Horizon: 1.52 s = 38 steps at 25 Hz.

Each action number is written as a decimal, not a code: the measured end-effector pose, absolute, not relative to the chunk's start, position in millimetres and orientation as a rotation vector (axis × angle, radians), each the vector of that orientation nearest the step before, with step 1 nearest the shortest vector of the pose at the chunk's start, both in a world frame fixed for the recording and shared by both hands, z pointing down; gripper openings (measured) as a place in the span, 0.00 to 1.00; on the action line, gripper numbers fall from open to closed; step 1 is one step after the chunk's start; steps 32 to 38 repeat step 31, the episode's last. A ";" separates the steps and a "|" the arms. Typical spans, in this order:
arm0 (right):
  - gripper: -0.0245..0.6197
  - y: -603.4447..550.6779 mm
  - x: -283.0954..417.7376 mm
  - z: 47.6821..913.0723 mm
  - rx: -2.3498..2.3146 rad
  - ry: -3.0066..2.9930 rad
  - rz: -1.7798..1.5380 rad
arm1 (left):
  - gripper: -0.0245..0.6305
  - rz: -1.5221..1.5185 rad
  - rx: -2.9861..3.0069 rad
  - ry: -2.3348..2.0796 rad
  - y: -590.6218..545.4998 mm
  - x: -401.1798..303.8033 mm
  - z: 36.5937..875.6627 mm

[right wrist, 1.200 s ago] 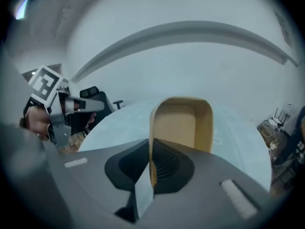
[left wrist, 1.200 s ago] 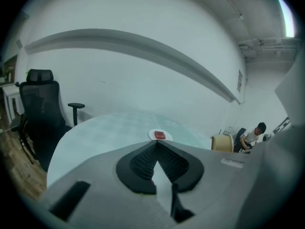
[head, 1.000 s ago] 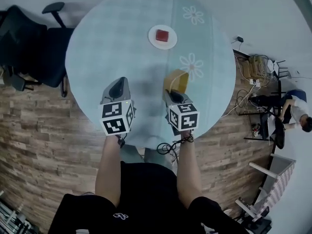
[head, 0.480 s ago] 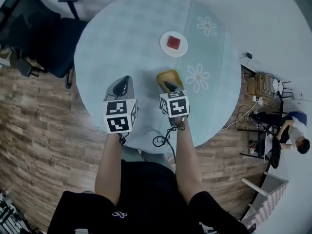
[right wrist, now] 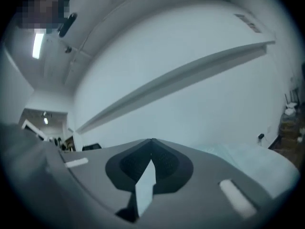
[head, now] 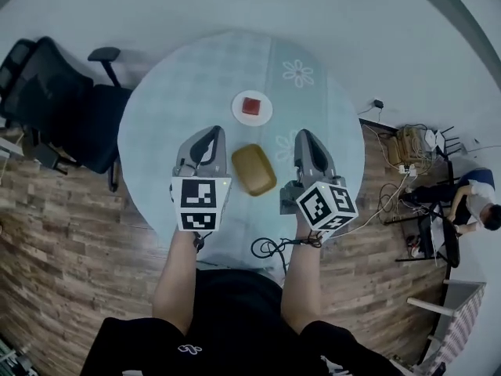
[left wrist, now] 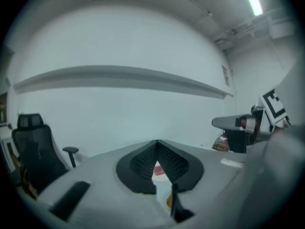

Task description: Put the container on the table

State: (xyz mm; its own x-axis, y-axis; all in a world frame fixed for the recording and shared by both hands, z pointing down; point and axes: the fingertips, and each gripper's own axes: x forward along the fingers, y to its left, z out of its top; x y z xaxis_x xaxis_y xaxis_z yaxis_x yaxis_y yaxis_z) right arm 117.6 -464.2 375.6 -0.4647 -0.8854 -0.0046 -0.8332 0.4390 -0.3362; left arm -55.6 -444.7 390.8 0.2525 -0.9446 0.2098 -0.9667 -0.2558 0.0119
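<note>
1. Looking down from the head view: a mustard-yellow rounded-rectangle container (head: 253, 169) sits flat on the round pale-blue flowered table (head: 172, 108), between the two grippers and touching neither
2. left gripper (head: 210, 135) has its jaws pressed together at the tips, gripping nothing; its own view is mostly blocked by the jaw body; only a thin yellow sliver shows low in the slit, can't say for sure it's the container
3. right gripper (head: 304, 136) is clamped tight too, empty; its view gets wall plus a table edge; container out of sight there
4. small white plate with a red block (head: 252, 106) sits beyond the container; black office chair (head: 55, 104) is half cut off at left
</note>
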 end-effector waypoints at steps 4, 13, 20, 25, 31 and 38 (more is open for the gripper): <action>0.05 -455.2 137.6 333.4 -1.488 2.432 -0.319 | 0.04 0.155 2.473 -1.864 -440.5 -38.2 348.6; 0.05 -453.0 133.7 341.6 -1.550 2.559 -0.230 | 0.04 0.100 2.450 -1.877 -439.3 -30.4 336.5; 0.05 -454.7 117.6 342.2 -1.579 2.624 -0.151 | 0.04 0.090 2.433 -1.873 -442.5 -39.8 338.6; 0.05 -455.7 112.1 346.1 -1.595 2.653 -0.131 | 0.04 0.088 2.428 -1.849 -447.0 -39.9 344.0; 0.05 -454.1 110.4 349.4 -1.618 2.675 -0.110 | 0.04 0.098 2.429 -1.835 -450.5 -37.9 349.6; 0.05 -454.1 110.4 349.4 -1.618 2.675 -0.110 | 0.04 0.098 2.429 -1.835 -450.5 -37.9 349.6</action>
